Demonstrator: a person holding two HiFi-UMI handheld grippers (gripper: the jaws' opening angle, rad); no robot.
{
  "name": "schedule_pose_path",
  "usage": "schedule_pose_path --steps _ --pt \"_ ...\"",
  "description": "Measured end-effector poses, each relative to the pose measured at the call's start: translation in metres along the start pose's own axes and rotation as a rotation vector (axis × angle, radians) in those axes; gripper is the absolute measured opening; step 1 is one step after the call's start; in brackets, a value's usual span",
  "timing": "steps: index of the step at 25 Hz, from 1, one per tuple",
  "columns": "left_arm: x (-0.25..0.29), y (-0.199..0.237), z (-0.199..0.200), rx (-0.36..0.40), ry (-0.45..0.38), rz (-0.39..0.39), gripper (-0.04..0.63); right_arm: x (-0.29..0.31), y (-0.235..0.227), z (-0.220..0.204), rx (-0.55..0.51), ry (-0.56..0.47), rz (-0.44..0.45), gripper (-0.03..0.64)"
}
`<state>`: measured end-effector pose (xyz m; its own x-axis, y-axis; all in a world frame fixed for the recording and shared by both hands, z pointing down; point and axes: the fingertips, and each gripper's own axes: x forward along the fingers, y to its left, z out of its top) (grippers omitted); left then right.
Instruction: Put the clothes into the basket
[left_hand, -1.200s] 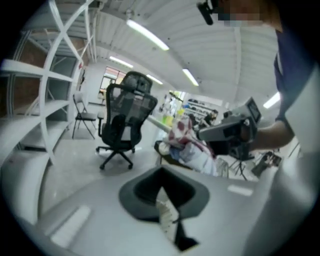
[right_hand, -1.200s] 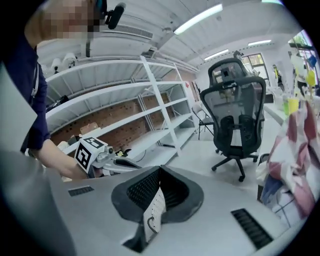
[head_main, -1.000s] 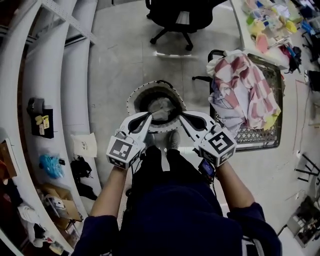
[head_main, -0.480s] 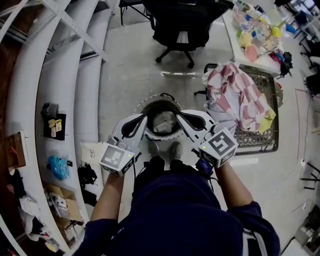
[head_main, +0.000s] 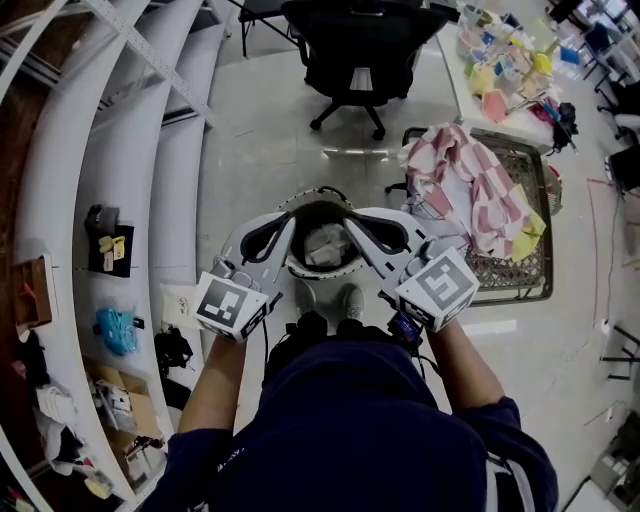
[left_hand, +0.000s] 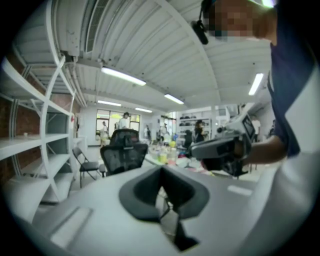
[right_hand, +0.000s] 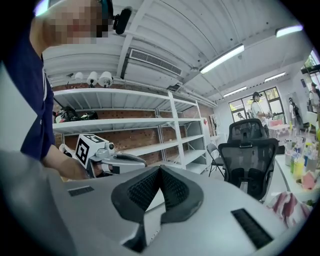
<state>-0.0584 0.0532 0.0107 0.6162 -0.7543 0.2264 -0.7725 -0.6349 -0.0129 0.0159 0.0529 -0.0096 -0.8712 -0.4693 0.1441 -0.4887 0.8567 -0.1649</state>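
Observation:
In the head view a round white-rimmed basket (head_main: 317, 274) stands on the floor in front of the person's feet, with a pale grey cloth (head_main: 325, 245) lying inside. My left gripper (head_main: 295, 221) and right gripper (head_main: 348, 221) are held side by side above it, pointing forward. Both are shut with nothing between the pads. A heap of pink-checked and white clothes (head_main: 465, 190) lies in a wire crate (head_main: 520, 282) to the right. In the left gripper view the shut jaws (left_hand: 161, 173) aim across the room; the right gripper view shows its jaw tips (right_hand: 160, 170) meeting too.
A black office chair (head_main: 355, 50) stands beyond the basket. A table with colourful small items (head_main: 500, 60) is at the far right. White shelving (head_main: 120, 200) curves along the left, with bags and boxes (head_main: 110, 330) on the floor beside it.
Both grippers have risen together toward the camera and stayed shut. The head view has shifted, so the round basket and the crate sit slightly higher in the picture.

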Motion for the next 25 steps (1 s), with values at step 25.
schedule_pose_path --steps 25 --pt "0.010 -0.002 -0.018 -0.045 0.010 0.012 0.002 -0.001 -0.010 -0.007 0.005 0.031 0.007 0.006"
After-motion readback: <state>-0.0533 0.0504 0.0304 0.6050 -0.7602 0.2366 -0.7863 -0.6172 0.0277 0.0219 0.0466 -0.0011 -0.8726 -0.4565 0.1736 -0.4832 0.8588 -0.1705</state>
